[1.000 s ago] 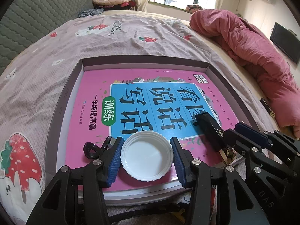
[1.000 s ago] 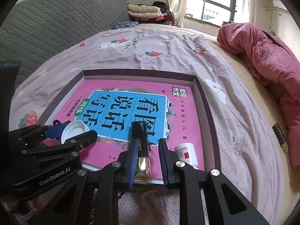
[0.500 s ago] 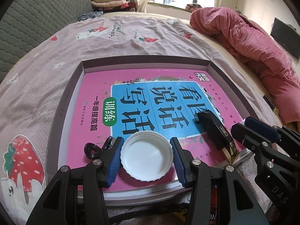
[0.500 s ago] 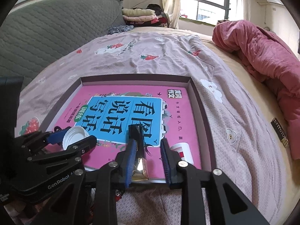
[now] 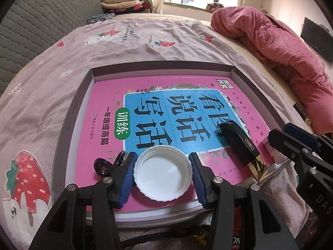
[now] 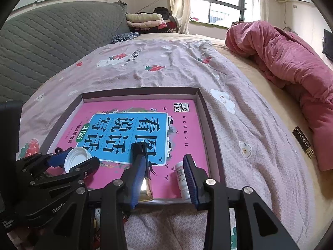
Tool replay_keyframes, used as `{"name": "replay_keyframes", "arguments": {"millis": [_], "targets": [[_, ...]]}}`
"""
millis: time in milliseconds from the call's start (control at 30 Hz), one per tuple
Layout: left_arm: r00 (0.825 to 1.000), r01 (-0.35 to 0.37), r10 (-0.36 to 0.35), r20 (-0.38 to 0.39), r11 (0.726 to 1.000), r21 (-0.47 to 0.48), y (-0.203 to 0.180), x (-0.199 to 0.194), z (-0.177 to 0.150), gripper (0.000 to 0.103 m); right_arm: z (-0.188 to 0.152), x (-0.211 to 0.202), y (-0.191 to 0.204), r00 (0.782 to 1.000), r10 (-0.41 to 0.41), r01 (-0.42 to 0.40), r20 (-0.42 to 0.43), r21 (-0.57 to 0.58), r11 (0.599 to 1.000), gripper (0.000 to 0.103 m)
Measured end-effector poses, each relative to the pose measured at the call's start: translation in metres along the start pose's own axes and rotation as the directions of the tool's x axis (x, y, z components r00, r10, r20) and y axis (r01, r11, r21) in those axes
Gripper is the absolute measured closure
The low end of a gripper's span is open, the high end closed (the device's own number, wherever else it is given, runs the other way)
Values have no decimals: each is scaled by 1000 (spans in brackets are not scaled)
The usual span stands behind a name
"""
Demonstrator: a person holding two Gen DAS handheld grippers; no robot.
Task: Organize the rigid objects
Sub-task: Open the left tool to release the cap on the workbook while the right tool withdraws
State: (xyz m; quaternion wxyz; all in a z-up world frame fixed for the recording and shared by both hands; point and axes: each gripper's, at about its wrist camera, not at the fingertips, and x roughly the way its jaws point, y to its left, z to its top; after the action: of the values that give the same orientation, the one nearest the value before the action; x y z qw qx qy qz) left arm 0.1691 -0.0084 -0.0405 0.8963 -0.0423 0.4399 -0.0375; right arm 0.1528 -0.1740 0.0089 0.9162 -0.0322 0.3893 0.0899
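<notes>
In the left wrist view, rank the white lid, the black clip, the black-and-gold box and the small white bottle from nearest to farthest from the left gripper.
From the left gripper:
1. White lid, between its fingers, on the pink book.
2. Black clip, just left of the left finger.
3. Black-and-gold box, to the right on the book.
4. Small white bottle, farthest right, partly hidden behind the right gripper.

A shallow box [image 5: 80,104] lies on the bedsheet [image 5: 145,41], with a book [image 5: 108,95] lying flat inside it. On the book's near edge sits a jar lid [image 5: 163,174], open side up, between the left gripper's [image 5: 163,179] fingers. Left of the lid, a small clip [image 5: 103,165] lies in the box. Right of the lid, an oblong case [image 5: 239,141] rests on the book, overhanging its near edge. A small bottle [image 6: 181,177] lies at the box's near right corner. A quilt [image 6: 291,66] is heaped on the bed's far right; a headboard [image 6: 52,41] stands at left.
</notes>
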Motion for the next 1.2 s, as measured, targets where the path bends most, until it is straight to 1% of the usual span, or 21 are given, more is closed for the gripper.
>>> {"name": "replay_keyframes", "arguments": {"millis": [33, 100, 133, 267, 400, 633, 900, 967, 1033, 1200], "targets": [[1000, -1, 1, 0, 1000, 1, 0, 0, 0, 51, 0, -1, 0, 1000, -1, 1, 2, 0, 1000, 65], [1000, -2, 2, -2, 1000, 1, 0, 0, 0, 51, 0, -1, -1, 1000, -2, 2, 5, -1, 1000, 59], [1000, -2, 2, -2, 1000, 2, 0, 0, 0, 51, 0, -1, -1, 1000, -3, 3, 4, -1, 1000, 58], [1000, 5, -5, -5, 1000, 1, 1, -1, 0, 50, 0, -3, -1, 1000, -3, 3, 2, -4, 1000, 58], [1000, 15, -15, -9, 1000, 0, 1, -2, -1, 45, -1, -2, 0, 1000, -2, 2, -1, -1, 1000, 58], [1000, 22, -22, -12, 1000, -5, 1, -4, -1, 44, -1, -3, 1, 1000, -7, 7, -1, 3, 1000, 58], [999, 31, -31, 8, 999, -13, 2, -12, 2, 43, 0, -7, 3, 1000, -8, 8, 6, -7, 1000, 57], [999, 28, -28, 20, 1000, -10, 1, -17, 3, 42, 0, -8, 4, 1000, -10, 10, 11, -12, 1000, 56], [999, 29, -29, 28, 1000, -11, 2, -20, 4, 38, 1, -9, 5, 1000, -8, 8, 11, -14, 1000, 55], [999, 29, -29, 42, 1000, -11, 2, -30, 4, 37, 1, -12, 6, 1000, -9, 10, 22, -17, 1000, 54]]}}
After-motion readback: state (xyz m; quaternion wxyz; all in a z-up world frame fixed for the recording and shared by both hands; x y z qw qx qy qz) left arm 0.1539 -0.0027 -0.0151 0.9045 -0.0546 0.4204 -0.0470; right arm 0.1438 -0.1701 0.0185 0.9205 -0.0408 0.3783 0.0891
